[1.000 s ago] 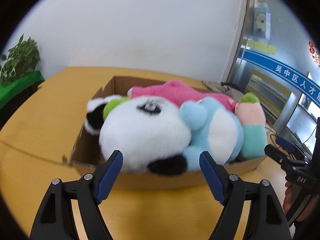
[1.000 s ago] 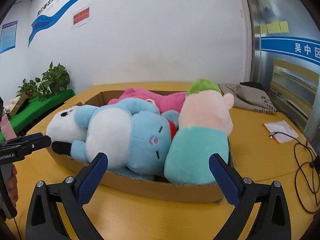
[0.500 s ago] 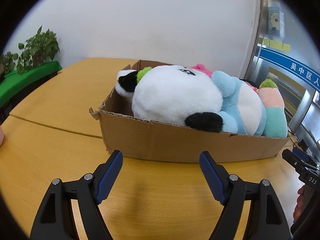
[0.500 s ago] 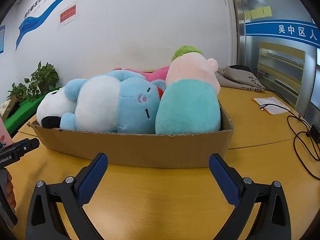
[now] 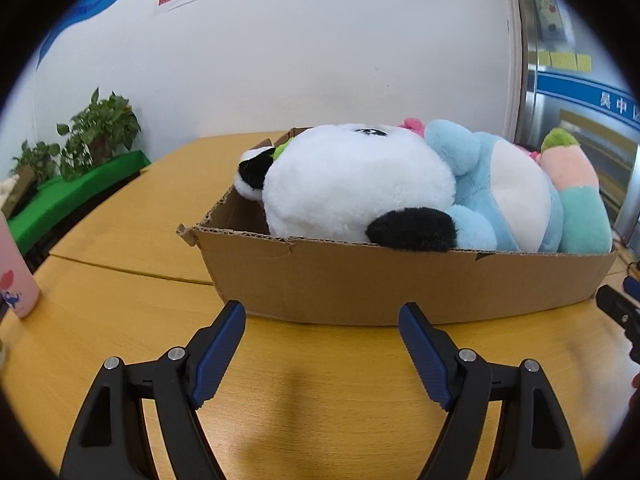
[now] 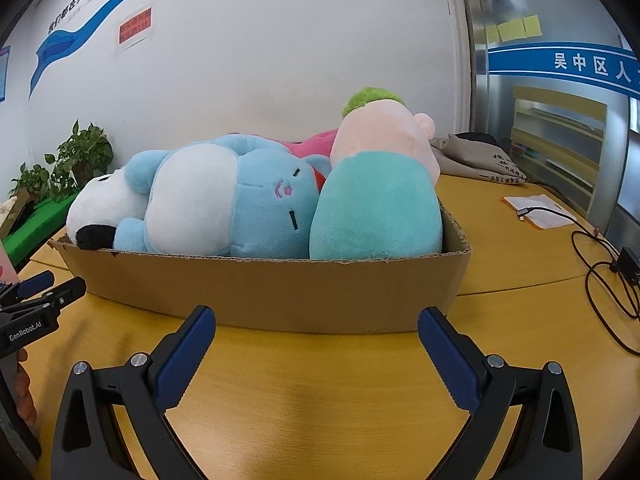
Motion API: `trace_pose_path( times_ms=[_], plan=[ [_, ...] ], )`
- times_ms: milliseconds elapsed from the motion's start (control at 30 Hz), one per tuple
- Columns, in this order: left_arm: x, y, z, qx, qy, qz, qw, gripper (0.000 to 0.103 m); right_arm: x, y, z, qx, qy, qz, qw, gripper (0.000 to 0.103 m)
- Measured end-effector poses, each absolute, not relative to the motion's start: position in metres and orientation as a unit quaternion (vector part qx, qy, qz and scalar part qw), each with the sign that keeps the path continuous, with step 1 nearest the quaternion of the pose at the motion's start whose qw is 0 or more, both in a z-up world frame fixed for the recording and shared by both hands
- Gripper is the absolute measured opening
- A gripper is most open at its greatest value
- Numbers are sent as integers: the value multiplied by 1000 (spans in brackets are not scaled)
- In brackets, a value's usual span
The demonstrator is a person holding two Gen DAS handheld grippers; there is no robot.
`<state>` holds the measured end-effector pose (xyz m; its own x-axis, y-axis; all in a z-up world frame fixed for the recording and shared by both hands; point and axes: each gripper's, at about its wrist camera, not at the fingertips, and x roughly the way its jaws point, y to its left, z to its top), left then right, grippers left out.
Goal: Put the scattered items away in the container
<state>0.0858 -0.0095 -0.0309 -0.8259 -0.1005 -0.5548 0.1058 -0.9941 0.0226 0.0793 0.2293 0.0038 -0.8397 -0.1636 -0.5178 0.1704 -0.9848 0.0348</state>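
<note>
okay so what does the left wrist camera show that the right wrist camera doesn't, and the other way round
Only the left wrist view shows the pink bottle at the table's left edge and the panda plush's black ear.

Only the right wrist view shows the blue plush's face, the grey cloth, the white paper and the black cable on the table.

Both show the cardboard box filled with plush toys, the potted plants, and an open, empty hand-held gripper: left hand-held gripper, right hand-held gripper.

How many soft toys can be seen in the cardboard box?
4. The panda lies at the left end, the blue toy beside it, the teal and pink toy at the right end, the pink toy behind. More may be hidden.
</note>
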Motion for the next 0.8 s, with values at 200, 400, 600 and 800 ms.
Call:
trace_pose_path(
  times_ms=[200, 400, 600, 800],
  plan=[
    [88, -10, -29, 283, 16, -958, 27, 79, 85, 222, 7, 255, 29, -963, 85, 103],
    [91, -16, -30, 284, 39, -958, 10, 79, 85, 222, 7, 252, 32, -963, 85, 103],
    [98, -15, -29, 269, 34, -962, 28, 86, 85, 223, 7, 252, 27, -964, 80, 103],
    [99, -13, -31, 278, 43, -960, 7, 88, 85, 219, 7, 253, 37, -963, 83, 103]
  ],
)
